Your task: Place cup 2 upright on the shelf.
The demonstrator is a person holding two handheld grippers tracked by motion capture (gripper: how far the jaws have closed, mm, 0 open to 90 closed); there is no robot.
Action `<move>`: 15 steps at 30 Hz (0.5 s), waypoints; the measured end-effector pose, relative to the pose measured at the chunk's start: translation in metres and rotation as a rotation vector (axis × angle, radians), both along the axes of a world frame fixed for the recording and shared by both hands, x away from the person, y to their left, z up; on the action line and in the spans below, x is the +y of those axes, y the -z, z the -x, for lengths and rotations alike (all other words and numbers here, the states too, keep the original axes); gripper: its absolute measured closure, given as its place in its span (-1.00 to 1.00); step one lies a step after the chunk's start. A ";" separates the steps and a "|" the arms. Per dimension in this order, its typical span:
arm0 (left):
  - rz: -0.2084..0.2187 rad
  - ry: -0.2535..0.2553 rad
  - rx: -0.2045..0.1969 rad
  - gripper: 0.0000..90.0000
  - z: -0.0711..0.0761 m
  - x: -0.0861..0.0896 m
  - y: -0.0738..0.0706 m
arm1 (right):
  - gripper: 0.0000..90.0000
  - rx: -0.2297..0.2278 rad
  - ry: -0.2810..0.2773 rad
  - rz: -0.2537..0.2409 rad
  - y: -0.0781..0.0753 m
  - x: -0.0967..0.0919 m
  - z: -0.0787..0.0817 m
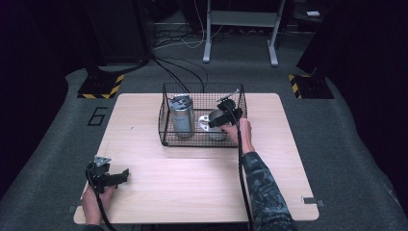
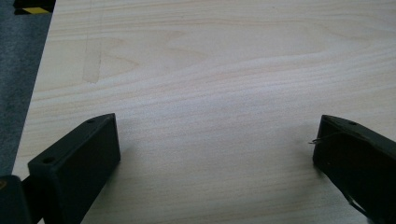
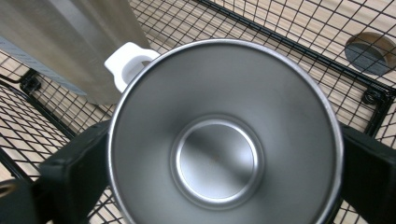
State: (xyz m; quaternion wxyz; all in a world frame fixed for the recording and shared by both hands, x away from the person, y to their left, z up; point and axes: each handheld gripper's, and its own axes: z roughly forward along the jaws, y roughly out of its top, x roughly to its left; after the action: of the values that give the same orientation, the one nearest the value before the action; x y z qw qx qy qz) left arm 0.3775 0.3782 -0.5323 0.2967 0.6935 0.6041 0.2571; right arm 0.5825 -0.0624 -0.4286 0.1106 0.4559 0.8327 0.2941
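Note:
A black wire basket (image 1: 166,130) stands at the middle back of the wooden table (image 1: 192,183). Inside it stands a tall steel tumbler (image 1: 182,115) with a lid, and to its right an open steel mug (image 1: 210,129) with a white handle. My right gripper (image 1: 217,120) reaches down into the basket. In the right gripper view its jaws press on both sides of the mug (image 3: 217,158), with the white handle (image 3: 126,63) toward the tumbler (image 3: 70,42). My left gripper (image 1: 122,175) rests at the table's front left, wide open (image 2: 217,154) over bare wood.
The basket's mesh walls (image 3: 280,37) closely surround the mug and tumbler. A round dark hole (image 3: 369,51) shows beyond the mesh. Grey carpet, floor cables (image 1: 183,67), desk legs (image 1: 208,43) and striped stand bases (image 1: 101,89) lie past the table.

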 end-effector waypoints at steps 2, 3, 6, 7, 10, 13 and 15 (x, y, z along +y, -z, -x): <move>0.001 0.000 0.000 -0.99 0.000 0.000 0.000 | -1.00 0.009 0.005 0.002 -0.001 0.001 0.000; 0.001 -0.001 0.000 -0.99 0.000 0.000 0.000 | -1.00 0.007 0.008 0.007 -0.002 0.000 0.001; 0.000 0.000 0.000 -0.99 0.000 0.000 0.000 | -1.00 -0.002 0.010 0.002 -0.005 -0.001 0.002; 0.000 0.000 0.000 -0.99 0.000 0.000 0.000 | -1.00 -0.007 0.007 0.002 -0.007 -0.002 0.003; 0.000 0.002 -0.003 -0.99 0.000 0.000 0.000 | -1.00 -0.030 0.006 -0.011 -0.013 -0.005 0.006; 0.001 0.000 0.000 -0.98 0.000 0.000 0.000 | -1.00 -0.047 -0.008 -0.022 -0.021 -0.007 0.011; -0.001 0.001 0.000 -0.98 0.000 0.000 0.000 | -0.99 -0.060 -0.027 -0.024 -0.024 -0.007 0.014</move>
State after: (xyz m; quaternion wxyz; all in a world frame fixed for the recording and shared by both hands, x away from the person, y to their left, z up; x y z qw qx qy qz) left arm 0.3775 0.3782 -0.5323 0.2966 0.6938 0.6037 0.2573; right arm 0.5686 -0.0694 -0.4041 0.1258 0.4370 0.8315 0.3191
